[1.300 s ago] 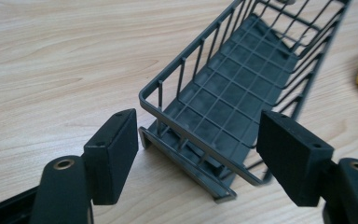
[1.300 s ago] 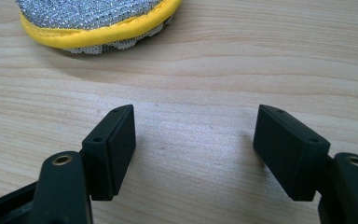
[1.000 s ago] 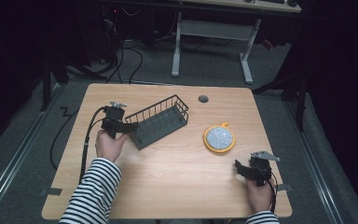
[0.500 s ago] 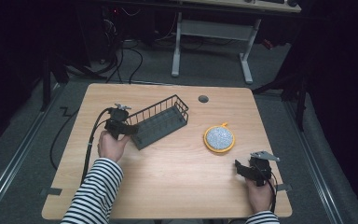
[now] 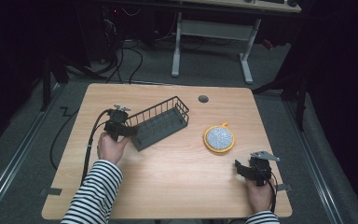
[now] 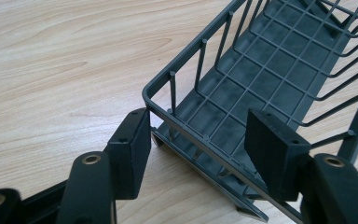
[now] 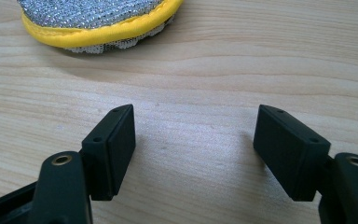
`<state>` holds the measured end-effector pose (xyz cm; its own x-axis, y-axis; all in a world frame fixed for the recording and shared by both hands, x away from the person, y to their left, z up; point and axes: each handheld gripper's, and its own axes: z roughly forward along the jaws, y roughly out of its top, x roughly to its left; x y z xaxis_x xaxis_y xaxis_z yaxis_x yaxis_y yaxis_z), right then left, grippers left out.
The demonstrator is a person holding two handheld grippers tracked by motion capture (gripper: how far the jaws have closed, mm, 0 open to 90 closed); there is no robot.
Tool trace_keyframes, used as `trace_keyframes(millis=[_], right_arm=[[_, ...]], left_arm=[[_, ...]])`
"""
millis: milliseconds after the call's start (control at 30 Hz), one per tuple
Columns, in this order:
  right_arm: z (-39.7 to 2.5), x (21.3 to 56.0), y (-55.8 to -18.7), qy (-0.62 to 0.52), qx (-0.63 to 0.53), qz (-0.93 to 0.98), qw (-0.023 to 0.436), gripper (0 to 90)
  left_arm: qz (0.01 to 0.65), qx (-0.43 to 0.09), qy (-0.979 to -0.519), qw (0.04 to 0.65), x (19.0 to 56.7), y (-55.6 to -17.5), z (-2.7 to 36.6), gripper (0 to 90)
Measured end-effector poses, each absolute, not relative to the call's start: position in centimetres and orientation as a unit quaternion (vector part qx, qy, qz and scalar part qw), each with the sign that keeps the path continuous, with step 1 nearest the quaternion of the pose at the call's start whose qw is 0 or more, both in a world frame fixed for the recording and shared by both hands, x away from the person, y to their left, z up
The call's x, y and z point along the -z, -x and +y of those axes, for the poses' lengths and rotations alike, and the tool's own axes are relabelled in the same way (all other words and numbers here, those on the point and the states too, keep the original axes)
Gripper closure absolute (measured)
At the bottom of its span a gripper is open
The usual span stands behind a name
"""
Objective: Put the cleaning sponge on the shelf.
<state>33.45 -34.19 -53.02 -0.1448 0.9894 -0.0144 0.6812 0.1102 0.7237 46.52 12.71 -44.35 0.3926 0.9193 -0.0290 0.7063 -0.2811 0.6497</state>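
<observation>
Because the left gripper (image 6: 196, 140) stands with its jaws spread on either side of the near end wall of the dark grey wire basket (image 6: 279, 70), one jaw outside the corner and one over the basket floor, the likely fault is a poor bite: if the jaws close on a single thin upright wire rather than the rim, the basket could pivot or slip in the pads. In the high view the basket (image 5: 161, 122) lies slantwise on the left half of the wooden worktop (image 5: 177, 182), its near end at the left gripper (image 5: 123, 130). A one-ended hold on so long a basket would let the far end swing or drag if lifted.

Right gripper (image 7: 193, 149): released, jaws wide apart, nothing between them, low over bare worktop (image 7: 261, 65). In the high view it (image 5: 242, 170) sits near the right front corner. The round scrubbing pad, silver mesh with a yellow edge (image 7: 98, 18), lies just ahead of it, untouched; from above the pad (image 5: 219, 138) sits right of the basket and well apart from it. Judged risk: a flat, soft pad gives the jaws little to catch, so they may only push it along.

Writing: none readable on basket, pad or grippers.
</observation>
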Motion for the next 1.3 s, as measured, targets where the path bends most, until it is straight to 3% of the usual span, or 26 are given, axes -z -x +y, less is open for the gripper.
trace_keyframes(millis=[1300], right_arm=[[-34.2,53.0,-33.5,-0.598,-0.293,0.698,0.264,29.8]], left_arm=[[0.478,-0.164,-0.8,0.324,45.2,-41.5,12.6,45.5]])
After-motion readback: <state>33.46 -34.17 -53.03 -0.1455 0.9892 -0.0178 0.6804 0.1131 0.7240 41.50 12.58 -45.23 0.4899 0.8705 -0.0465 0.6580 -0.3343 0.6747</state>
